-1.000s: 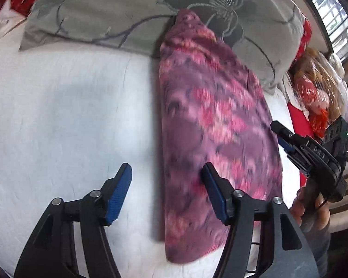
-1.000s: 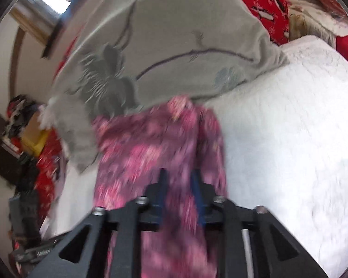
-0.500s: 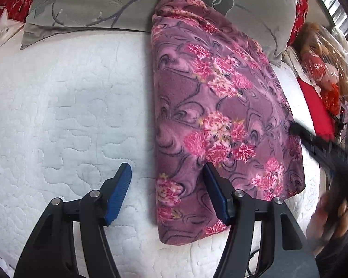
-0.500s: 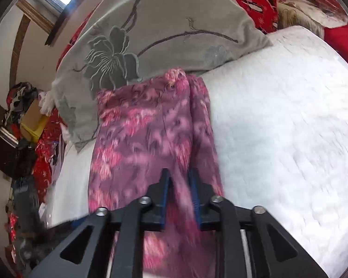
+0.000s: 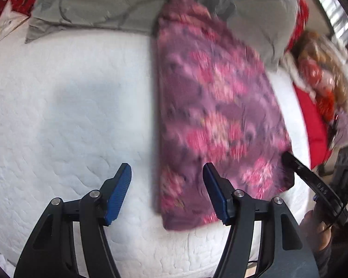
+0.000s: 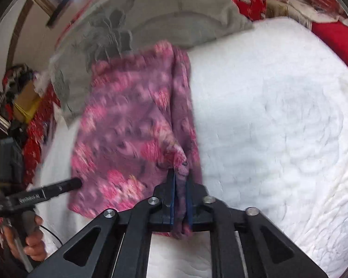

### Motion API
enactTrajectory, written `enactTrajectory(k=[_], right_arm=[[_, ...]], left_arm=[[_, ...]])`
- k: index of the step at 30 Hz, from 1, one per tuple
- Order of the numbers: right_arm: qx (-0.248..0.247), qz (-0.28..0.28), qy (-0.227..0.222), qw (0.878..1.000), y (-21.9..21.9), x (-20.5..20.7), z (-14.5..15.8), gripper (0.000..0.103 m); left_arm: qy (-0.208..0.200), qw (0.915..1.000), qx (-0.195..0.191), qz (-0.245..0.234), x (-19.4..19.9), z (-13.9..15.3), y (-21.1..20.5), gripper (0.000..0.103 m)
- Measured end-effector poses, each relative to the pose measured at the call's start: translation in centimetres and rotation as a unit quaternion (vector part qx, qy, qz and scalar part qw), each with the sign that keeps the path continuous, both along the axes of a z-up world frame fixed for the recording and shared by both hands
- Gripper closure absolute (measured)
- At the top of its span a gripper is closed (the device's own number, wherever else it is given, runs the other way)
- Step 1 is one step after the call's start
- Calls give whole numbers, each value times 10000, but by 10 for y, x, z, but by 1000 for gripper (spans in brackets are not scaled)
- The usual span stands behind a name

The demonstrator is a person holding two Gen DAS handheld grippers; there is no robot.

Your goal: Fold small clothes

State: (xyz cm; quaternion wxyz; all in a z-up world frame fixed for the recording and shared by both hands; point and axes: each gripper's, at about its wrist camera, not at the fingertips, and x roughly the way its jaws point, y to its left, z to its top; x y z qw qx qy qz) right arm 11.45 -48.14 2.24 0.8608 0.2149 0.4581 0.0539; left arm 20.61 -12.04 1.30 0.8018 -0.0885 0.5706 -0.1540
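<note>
My two wrist cameras look forward, close over the white quilted mattress (image 5: 58, 115) toward its pillow edge, sharing the purple floral fleece garment (image 6: 132, 125).

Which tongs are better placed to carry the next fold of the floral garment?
Right. The right tongs are shut on the purple floral garment at its near edge; the left tongs are open, gripping nothing.

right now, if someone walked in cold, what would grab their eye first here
The purple garment with pink flowers stands out, lying along the white quilted bed with its far end on a grey flowered pillow. The right gripper is shut on its near edge, while the left gripper hangs open.
</note>
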Motion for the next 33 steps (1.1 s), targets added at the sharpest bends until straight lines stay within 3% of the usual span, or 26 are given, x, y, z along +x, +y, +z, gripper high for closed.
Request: enactTrajectory(k=[2, 4, 8, 12, 14, 15, 17, 18, 20, 22, 23, 25, 26, 30, 32, 33], right_arm=[[221, -183, -359, 9989, -9, 12, 19, 84], [328, -335, -504, 9976, -13, 34, 29, 70], [459, -503, -461, 9966, -11, 105, 28, 66], [361, -600, -27, 9975, -2, 162, 5, 66], [202, -456, 113, 9987, 6, 176, -2, 89], [148, -353, -104, 9992, 9, 177, 4, 99], [228, -282, -843, 9958, 8, 166, 23, 99], [301, -370, -944, 9944, 5, 163, 25, 99], [377, -706, -756, 9939, -9, 164, 11, 99], [221, -826, -40, 9963, -14, 174, -18, 99], [359, -833, 26, 9959, -17, 173, -24, 100], [382, -947, -195, 9946, -19, 163, -4, 90], [302, -908, -339, 9948, -16, 155, 7, 90], [272, -37, -999, 9946, 3, 120, 35, 89], [-91, 253, -891, 9957, 19, 113, 27, 84], [-527, 344, -581, 9963, 28, 114, 12, 83]], left_arm=[[41, 9997, -187, 176, 21, 6, 7, 40], [90, 9994, -261, 230, 42, 9, 6, 40], [224, 9993, -184, 239, 86, 1, -4, 40], [456, 9971, -498, 363, 112, -6, -7, 40], [430, 9960, -680, 378, 122, -4, -10, 40], [309, 9963, -715, 373, 125, -1, -13, 40], [173, 9972, -624, 386, 129, -2, -18, 40], [152, 9975, -567, 401, 132, -5, -21, 40], [320, 9974, -468, 434, 139, -21, -29, 37], [340, 9972, -454, 478, 139, -25, -32, 36], [319, 9978, -392, 440, 135, -19, -33, 36], [221, 9983, -392, 365, 123, -8, -29, 37], [128, 9986, -383, 353, 114, -2, -26, 37], [-264, 9988, -73, 394, 72, 6, -23, 37], [-218, 9991, 94, 350, 64, -9, -34, 35], [-154, 9994, 149, 280, 63, -17, -39, 33]])
